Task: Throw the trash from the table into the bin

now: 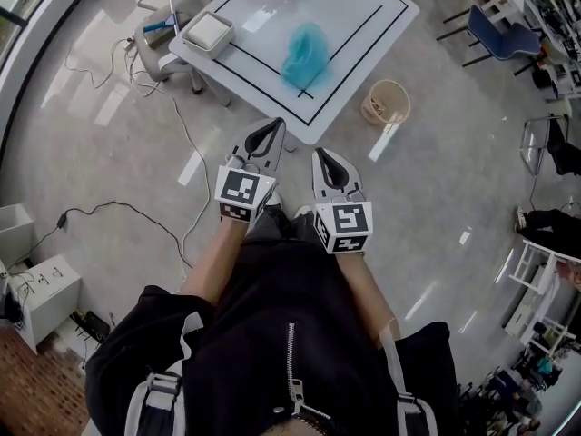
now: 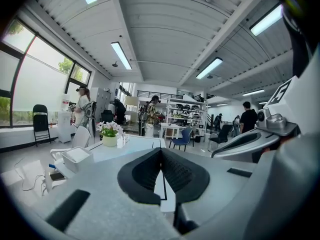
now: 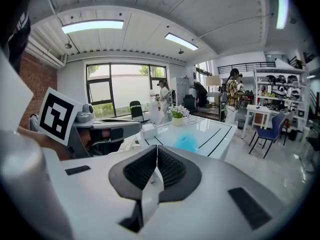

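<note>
So basically nothing's done yet on this one. Going across the desk point(image 1: 363, 16): there's a white box point(image 1: 208, 33) on its left corner, then the only trash I can spot, a crumpled blue plastic bag point(image 1: 304, 54), sitting around the middle of the desk, inside the black taped outline. The bin point(image 1: 386, 103) is a beige basket on the floor just off the desk's right edge, and from what I can see there's no blue in it. So the whole job is left: reach the desk, grab the bag, carry it over and drop it in.

Left hand-held gripper point(image 1: 270, 133) is short of the desk's near corner, clenched tight with the pads meeting and nothing between them. Right hand-held gripper point(image 1: 327, 162) is right beside it, a bit further back from the desk, same deal: clamped together, empty, touching nothing. My guess is whichever one goes for the bag has to open up first.
</note>
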Demonstrator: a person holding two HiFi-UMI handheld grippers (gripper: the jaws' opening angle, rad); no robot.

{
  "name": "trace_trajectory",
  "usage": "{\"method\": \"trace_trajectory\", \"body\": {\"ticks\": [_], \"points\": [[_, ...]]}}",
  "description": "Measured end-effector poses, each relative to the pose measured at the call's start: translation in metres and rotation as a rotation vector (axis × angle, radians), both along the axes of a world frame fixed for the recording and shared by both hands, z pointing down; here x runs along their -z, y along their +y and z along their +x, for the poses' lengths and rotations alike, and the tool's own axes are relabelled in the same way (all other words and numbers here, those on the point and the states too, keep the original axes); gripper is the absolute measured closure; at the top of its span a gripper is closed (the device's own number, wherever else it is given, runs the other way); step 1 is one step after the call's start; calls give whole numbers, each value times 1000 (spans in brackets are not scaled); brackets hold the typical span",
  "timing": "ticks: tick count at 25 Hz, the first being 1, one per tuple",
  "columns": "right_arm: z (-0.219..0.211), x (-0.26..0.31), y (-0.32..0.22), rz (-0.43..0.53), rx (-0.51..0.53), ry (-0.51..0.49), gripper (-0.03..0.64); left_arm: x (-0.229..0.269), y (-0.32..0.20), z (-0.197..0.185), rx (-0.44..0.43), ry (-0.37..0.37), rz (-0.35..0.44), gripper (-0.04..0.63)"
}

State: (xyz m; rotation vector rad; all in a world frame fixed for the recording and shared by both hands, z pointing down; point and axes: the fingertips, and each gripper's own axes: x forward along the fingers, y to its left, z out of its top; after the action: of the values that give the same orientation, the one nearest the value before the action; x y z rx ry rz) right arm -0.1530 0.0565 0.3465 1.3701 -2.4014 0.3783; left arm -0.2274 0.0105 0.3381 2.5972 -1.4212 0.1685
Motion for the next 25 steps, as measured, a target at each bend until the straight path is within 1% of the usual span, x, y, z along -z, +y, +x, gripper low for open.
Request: {"method": "trace_trajectory", "body": {"ticks": [6,13,20,25], "points": [[3,1,-18,0,-9,4,604,-5,-15,6,-8,16,-13,589],[5,-8,-50,-16,15,-5,604,-7,-40,14,2,11,-14,589],[6,-13,-100,-25,65,-17,604,-17,-81,17,34,-14,-37,589],[9,-12,-140,-35,113,-16,604,-20,-117,12,84,-21,-62,589]]}}
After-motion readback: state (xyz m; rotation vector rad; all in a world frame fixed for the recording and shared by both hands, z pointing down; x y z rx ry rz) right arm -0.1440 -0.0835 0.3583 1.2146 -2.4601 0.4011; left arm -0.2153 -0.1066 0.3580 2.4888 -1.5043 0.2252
